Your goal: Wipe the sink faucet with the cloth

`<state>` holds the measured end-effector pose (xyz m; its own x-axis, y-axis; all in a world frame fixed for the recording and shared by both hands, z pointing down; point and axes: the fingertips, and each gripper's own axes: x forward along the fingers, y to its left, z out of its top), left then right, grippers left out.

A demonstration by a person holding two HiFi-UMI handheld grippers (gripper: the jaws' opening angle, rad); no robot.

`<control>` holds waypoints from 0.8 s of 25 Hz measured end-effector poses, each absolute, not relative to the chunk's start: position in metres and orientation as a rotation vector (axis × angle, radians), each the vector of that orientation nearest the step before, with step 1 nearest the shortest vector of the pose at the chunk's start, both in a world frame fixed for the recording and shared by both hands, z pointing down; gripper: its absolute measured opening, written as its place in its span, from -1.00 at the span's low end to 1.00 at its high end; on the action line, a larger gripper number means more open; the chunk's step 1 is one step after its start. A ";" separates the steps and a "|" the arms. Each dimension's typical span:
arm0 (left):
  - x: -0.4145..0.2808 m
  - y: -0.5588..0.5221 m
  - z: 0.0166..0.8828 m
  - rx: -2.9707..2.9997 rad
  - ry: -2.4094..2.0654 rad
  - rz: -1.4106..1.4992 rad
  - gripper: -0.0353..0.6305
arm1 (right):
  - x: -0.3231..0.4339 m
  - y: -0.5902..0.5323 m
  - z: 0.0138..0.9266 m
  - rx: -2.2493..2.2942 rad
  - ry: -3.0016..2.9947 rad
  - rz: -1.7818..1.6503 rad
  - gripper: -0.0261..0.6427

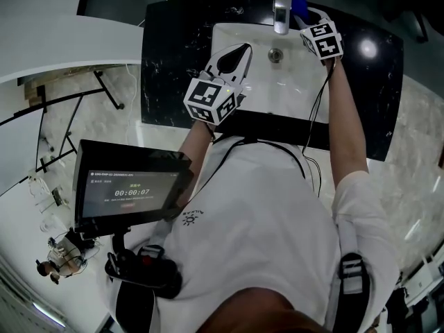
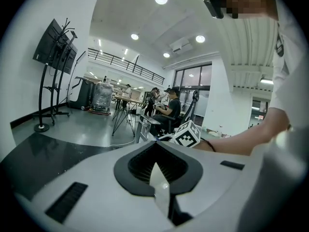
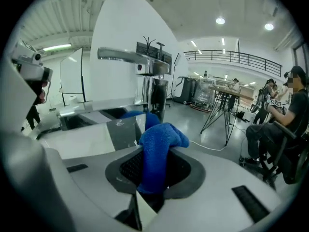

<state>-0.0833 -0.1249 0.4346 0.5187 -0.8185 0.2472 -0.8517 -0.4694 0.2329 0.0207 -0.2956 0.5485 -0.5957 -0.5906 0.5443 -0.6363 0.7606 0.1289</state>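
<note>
The chrome faucet (image 1: 281, 4) stands at the far edge of the white sink (image 1: 243, 96). In the right gripper view the faucet's spout (image 3: 128, 55) reaches left, above and just beyond the jaws. My right gripper (image 1: 309, 21) is right beside the faucet, shut on a bunched blue cloth (image 1: 300, 6). The cloth (image 3: 158, 146) stands up between the jaws of the right gripper (image 3: 153, 170). My left gripper (image 1: 243, 49) hovers over the basin's left part, shut with nothing in it. In its own view the left gripper (image 2: 156, 153) points towards the right gripper's marker cube (image 2: 187, 134).
A black marble counter (image 1: 170, 61) surrounds the basin, whose drain (image 1: 276, 55) lies below the faucet. A screen (image 1: 132, 186) hangs at the person's chest. People sit near tripods (image 2: 169, 110) in the hall behind.
</note>
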 end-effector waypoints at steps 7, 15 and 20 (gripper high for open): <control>-0.082 -0.124 0.437 2.437 -1.383 0.156 -0.89 | 0.025 -0.299 0.493 0.921 -2.596 0.048 -0.67; -0.080 -0.124 0.434 2.459 -1.375 0.160 -0.89 | 0.023 -0.304 0.417 0.957 -2.795 -0.001 -0.67; -0.081 -0.125 0.431 2.465 -1.375 0.154 -0.89 | 0.039 -0.306 0.384 1.051 -2.847 -0.047 -0.67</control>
<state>-0.0810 -0.1248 0.4309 0.5324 -0.8108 0.2434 -0.8446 -0.4891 0.2179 0.0394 -0.3061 0.3840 -0.7553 -0.6493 0.0891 -0.6460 0.7605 0.0661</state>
